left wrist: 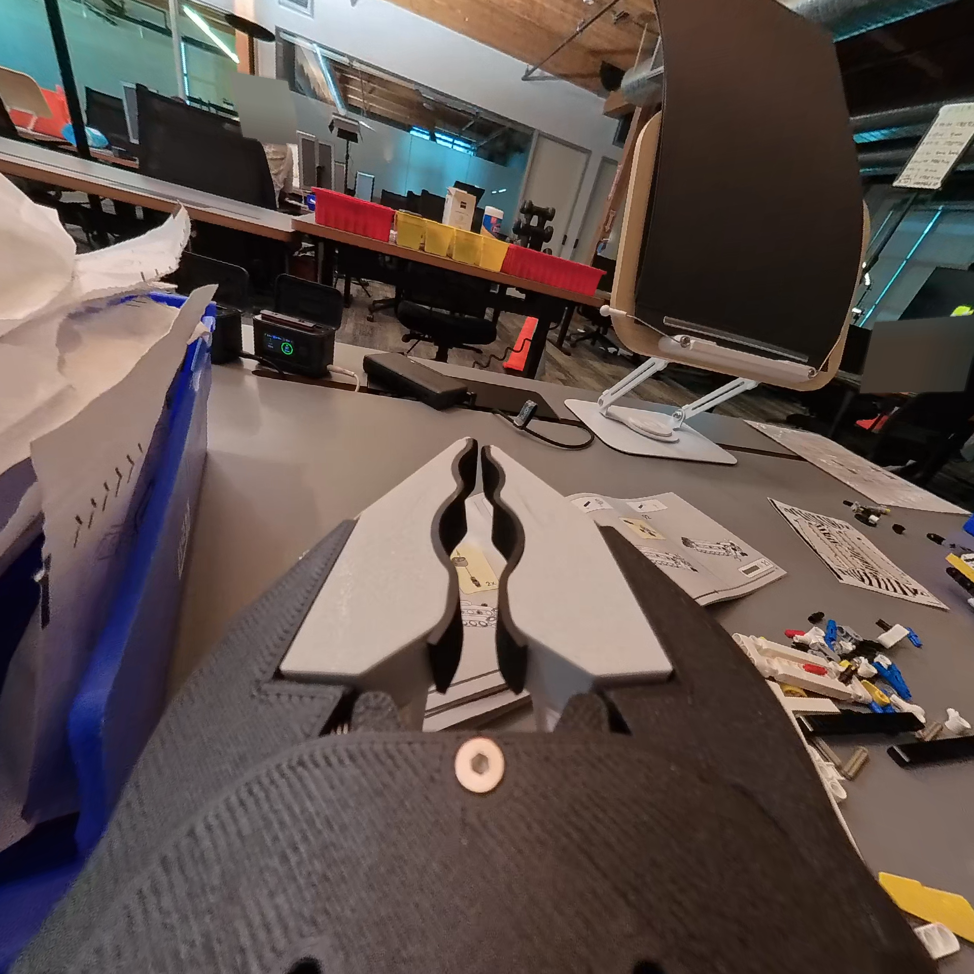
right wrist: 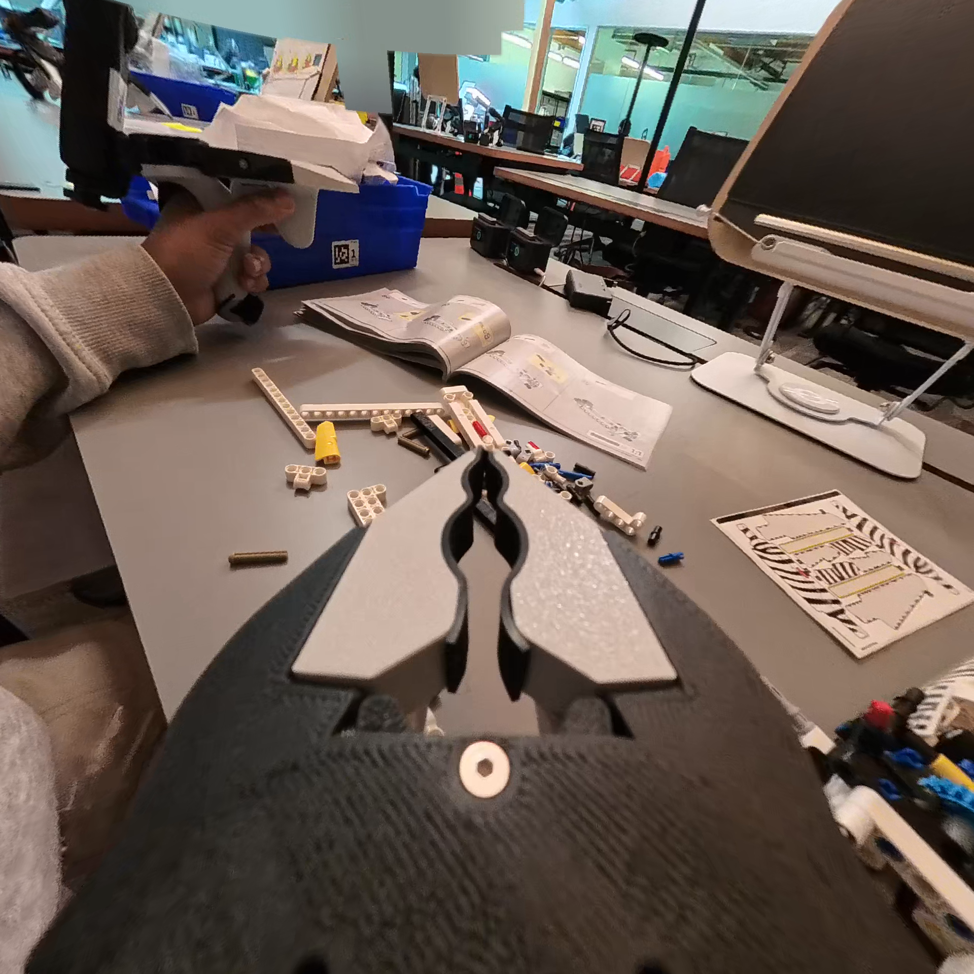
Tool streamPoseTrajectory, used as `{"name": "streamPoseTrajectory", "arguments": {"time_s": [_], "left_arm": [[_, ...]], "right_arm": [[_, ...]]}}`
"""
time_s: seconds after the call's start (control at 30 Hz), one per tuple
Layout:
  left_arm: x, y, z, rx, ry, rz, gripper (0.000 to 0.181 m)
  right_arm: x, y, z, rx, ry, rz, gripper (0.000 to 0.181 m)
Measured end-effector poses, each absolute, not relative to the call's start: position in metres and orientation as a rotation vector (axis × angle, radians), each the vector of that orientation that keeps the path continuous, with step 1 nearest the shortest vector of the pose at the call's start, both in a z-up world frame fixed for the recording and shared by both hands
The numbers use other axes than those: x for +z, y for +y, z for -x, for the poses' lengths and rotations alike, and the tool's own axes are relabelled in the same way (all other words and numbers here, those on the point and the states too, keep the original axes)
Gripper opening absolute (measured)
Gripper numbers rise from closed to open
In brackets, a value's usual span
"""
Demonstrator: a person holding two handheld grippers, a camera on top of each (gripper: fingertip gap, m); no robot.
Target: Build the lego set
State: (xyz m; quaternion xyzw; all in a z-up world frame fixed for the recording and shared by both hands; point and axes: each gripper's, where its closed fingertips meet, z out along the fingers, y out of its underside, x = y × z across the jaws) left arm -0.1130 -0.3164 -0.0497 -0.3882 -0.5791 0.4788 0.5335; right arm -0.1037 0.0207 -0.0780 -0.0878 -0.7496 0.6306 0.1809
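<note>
Loose lego pieces [right wrist: 474, 427] lie in a pile mid-table: two long white beams [right wrist: 369, 411], a yellow piece [right wrist: 327, 444], a tan axle [right wrist: 258, 557], and small blue and black pins. The pile also shows in the left wrist view [left wrist: 843, 664]. A partly built model [right wrist: 896, 790] sits at the lower right. My right gripper [right wrist: 485, 456] is shut and empty, just above the pile. My left gripper [left wrist: 479, 448] is shut and empty, raised over the open instruction booklet [left wrist: 685, 543]. In the right wrist view a hand holds it [right wrist: 363, 184] in front of the blue bin.
A blue bin [right wrist: 358, 232] with white paper bags stands at the left. A sticker sheet [right wrist: 838, 569] lies to the right. A dark screen on a white stand [right wrist: 811, 406] stands at the back right, with chargers [left wrist: 295, 337] and cables behind the booklet [right wrist: 474, 342]. The gap from one gripper's tips to the other's is roughly 35 cm. My right gripper is the nearer one to the yellow piece [right wrist: 327, 444]: about 15 cm, against 25 cm. Look for it in the left wrist view [left wrist: 946, 905] too. The left gripper is farther from the partly built model [right wrist: 896, 790], some 50 cm, than the right, some 15 cm.
</note>
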Motion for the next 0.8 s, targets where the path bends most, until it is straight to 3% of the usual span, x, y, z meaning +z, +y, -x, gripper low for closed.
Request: {"name": "streamPoseTrajectory", "arguments": {"time_s": [0.8], "left_arm": [[-0.0533, -0.3102, 0.1174, 1.106, -1.375, 0.959, 0.003]], "right_arm": [[-0.074, 0.0244, 0.1072, 1.842, -2.106, 0.297, 0.0]]}}
